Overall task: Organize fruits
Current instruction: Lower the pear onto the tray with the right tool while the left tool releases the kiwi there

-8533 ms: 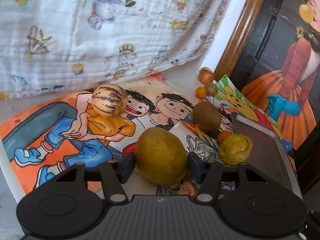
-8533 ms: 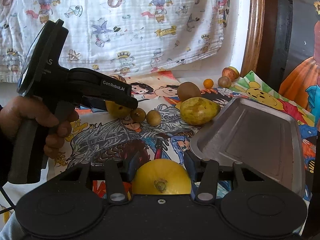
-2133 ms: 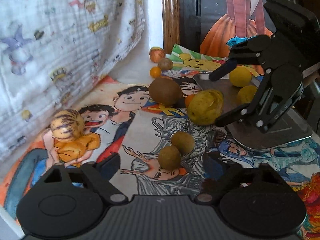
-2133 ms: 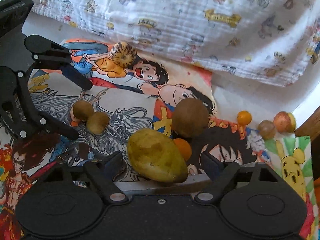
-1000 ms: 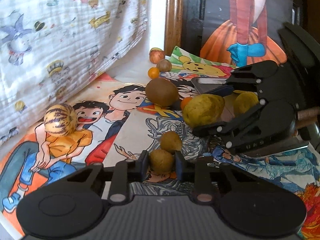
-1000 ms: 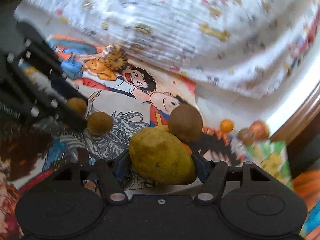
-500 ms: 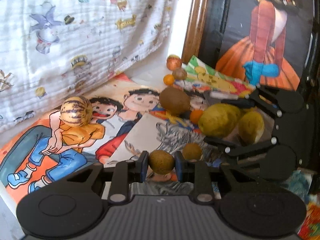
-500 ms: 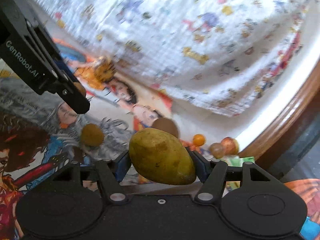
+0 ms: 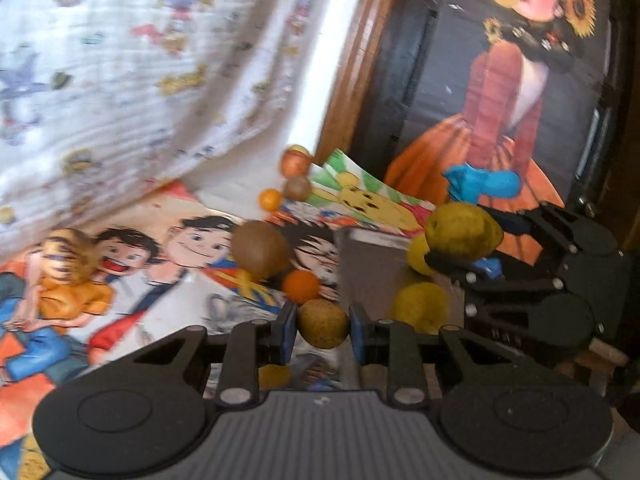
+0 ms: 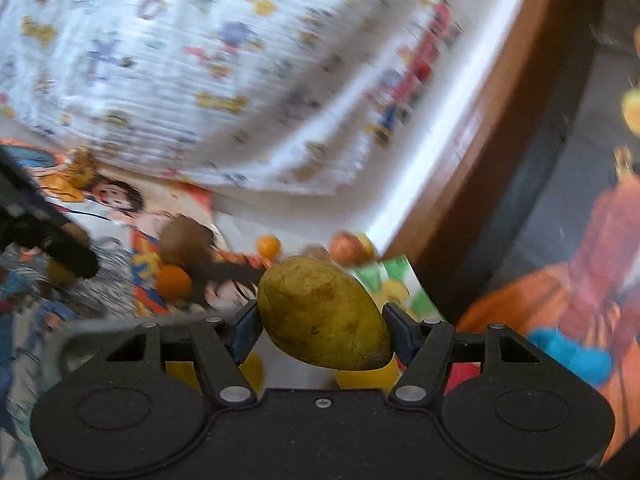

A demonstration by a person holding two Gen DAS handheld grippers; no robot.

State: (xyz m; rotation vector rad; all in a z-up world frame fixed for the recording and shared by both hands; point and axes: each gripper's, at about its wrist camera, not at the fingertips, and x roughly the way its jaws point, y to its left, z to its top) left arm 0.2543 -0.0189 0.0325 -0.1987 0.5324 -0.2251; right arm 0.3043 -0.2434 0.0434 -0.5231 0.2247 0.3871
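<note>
1. Right gripper [image 10: 320,330]: jaws about half apart, clamped on the mango [image 10: 324,314], which is yellow-green, speckled brown, and lifted above the metal tray [image 9: 368,264].
2. Left gripper [image 9: 322,326]: jaws nearly together, pinching a small brown round fruit [image 9: 322,323], held clear of the printed mat [image 9: 160,280]; tray at 1 o'clock from it.

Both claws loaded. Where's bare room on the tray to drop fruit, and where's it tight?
Free: the tray's left half, between its left rim and the two yellow fruits. Also open mat between the striped fruit and the big brown fruit. Tight: the tray's right side, where the right claw holds the large yellow-green fruit, and around the orange.
</note>
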